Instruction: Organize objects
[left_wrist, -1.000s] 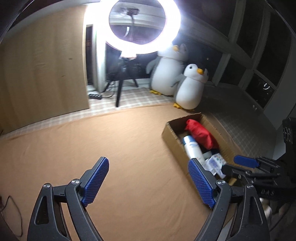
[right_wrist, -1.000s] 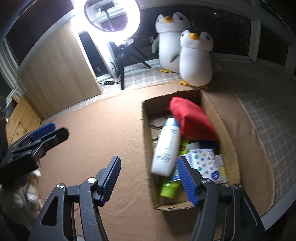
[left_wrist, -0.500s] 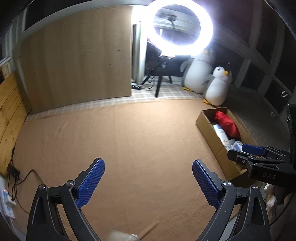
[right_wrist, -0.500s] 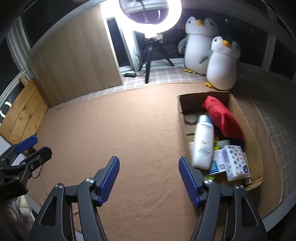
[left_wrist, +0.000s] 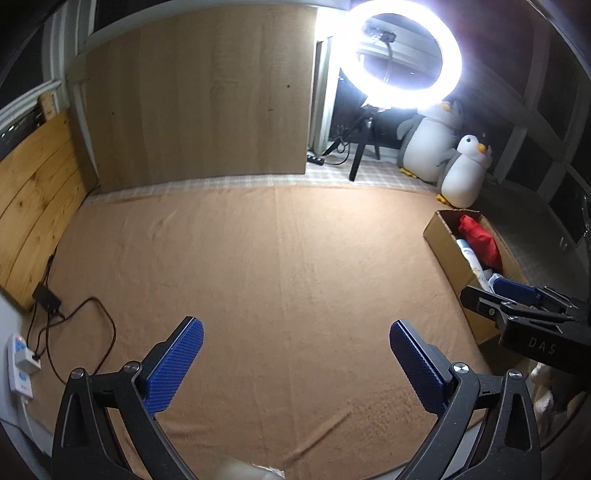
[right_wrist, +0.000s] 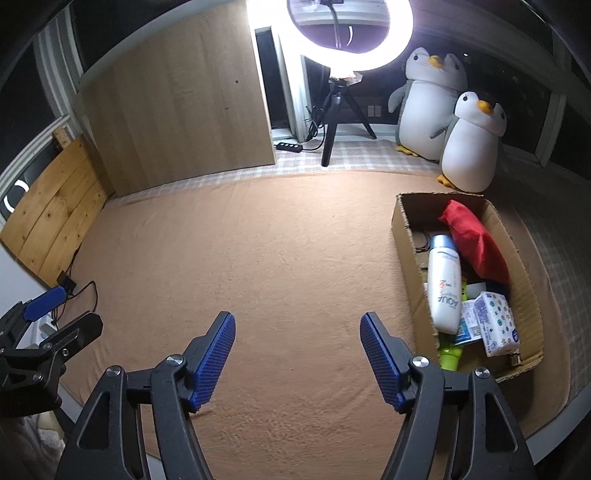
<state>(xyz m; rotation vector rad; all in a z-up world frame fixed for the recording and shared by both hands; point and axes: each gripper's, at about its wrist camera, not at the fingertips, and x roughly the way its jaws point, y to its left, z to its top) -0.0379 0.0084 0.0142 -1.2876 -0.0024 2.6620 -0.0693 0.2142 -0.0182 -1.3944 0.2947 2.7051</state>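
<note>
both grippers hang over bare blanket (right_wrist: 266, 258) with nothing between their fingers: the left gripper (left_wrist: 295, 365) has its jaws spreading wide, and the right gripper (right_wrist: 297, 354) is also opening, though less far. the task's things sit packed in the box (right_wrist: 404, 236) at the blanket's right edge, near its far corner, just in front of the small penguin (right_wrist: 471, 147): a white bottle (right_wrist: 443, 284) lying lengthwise, a red pouch (right_wrist: 476, 243) leaning over it, a tissue pack (right_wrist: 496, 323) and a green tube (right_wrist: 451, 356) at the near end. the rest of the blanket looks clear, so i judge the sorting is either finished or about to start from the box. the risks lie there. the bottle rests partly on other items and slopes toward the near end; a pull on the pouch could roll it onto the tube. the box is light cardboard with a torn near wall, so a gripper that catches the rim may drag or tip the whole box toward the blanket's right edge. the two grippers are close enough that each shows in the other's view, and reaching together into the narrow box could knock them together. at the left edge a cable (left_wrist: 92, 332) and power strip (left_wrist: 20, 365) lie within a wide swing of the left gripper.
</note>
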